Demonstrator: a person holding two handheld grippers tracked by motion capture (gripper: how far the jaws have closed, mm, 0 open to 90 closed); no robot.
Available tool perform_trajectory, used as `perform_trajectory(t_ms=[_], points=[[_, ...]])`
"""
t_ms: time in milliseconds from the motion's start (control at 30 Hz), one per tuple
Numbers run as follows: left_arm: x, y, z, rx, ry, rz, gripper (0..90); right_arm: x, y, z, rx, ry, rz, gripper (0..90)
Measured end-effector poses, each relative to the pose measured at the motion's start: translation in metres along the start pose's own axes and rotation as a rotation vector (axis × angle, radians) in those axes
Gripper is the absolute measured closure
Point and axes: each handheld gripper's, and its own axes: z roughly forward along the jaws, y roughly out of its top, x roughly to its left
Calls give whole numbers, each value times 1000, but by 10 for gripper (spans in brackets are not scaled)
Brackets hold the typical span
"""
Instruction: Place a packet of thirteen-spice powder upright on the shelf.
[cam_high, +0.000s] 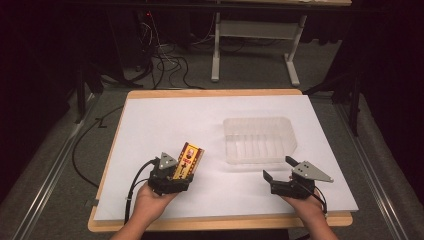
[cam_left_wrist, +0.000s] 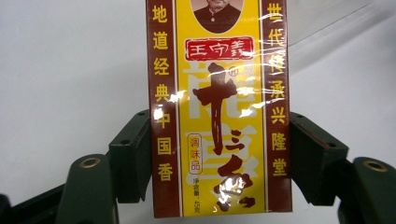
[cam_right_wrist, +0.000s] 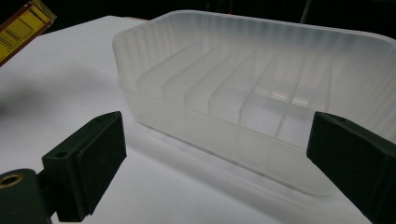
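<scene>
My left gripper (cam_high: 176, 176) is shut on a yellow and red spice packet (cam_high: 189, 160) wrapped in glossy film, holding it tilted above the white sheet. In the left gripper view the packet (cam_left_wrist: 219, 107) stands between both black pads (cam_left_wrist: 133, 154), which press on its two long sides. A clear ribbed plastic tray (cam_high: 259, 140) rests right of centre on the sheet. My right gripper (cam_high: 279, 169) stands open just in front of the tray's near right corner, nothing between its jaws. The tray (cam_right_wrist: 261, 88) lies close ahead in the right gripper view, and the packet's corner (cam_right_wrist: 21, 28) shows at upper left.
A large white sheet (cam_high: 165, 125) covers the wooden table (cam_high: 215, 93). Beyond the far edge are the floor, loose cables (cam_high: 165, 65) and a white table frame (cam_high: 250, 45). A dark cable (cam_high: 82, 150) hangs off the left side.
</scene>
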Motion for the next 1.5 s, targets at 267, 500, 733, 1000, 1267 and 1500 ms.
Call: perform_trajectory(t_ms=[267, 500, 733, 1000, 1267, 1500], points=[[-21, -7, -1, -101, -105, 23, 325, 3, -1, 0, 2, 18, 7, 50], [-23, -14, -7, -116, -160, 25, 325, 8, 2, 1, -19, -12, -15, 68], [-30, -18, -11, -132, -207, 39, 325, 17, 15, 6, -44, 10, 27, 76], [-31, -18, -12, -158, -208, 56, 325, 31, 45, 23, -49, 55, 41, 114], [-33, -24, -10, -158, -201, 62, 325, 47, 52, 34, -54, 136, 77, 161], [-42, -31, -7, -150, -211, 58, 325, 53, 51, 25, -75, 194, 89, 228]])
